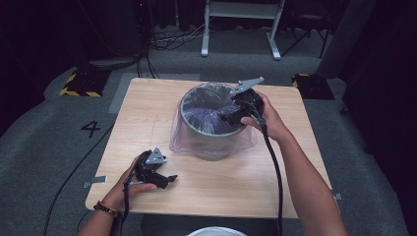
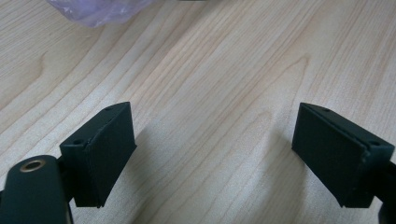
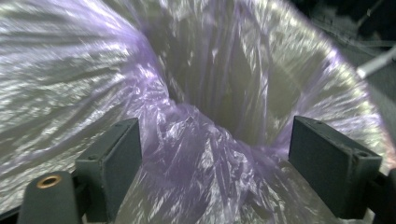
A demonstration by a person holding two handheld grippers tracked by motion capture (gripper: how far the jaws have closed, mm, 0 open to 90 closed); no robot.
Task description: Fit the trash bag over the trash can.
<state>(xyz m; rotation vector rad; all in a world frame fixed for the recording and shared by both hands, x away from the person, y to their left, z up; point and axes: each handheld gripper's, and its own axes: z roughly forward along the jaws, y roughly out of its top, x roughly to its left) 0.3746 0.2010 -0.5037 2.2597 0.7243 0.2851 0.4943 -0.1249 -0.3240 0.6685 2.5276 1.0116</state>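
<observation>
R gripper in lined bin, L gripper idle on surface

R gripper [image 1: 230,114] w/ jaws wide, nothing clamped, inside purple bag [image 3: 196,140] lining grey bin [image 1: 212,129] mid-surface [image 1: 147,123]. L gripper [image 1: 169,180] wide, empty, near front-left edge, well apart from bin.

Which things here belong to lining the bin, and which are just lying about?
In the job: bin, purple bag, right gripper with open jaws over the bag.
Lying about: left gripper idle on the table, white frame behind.
</observation>
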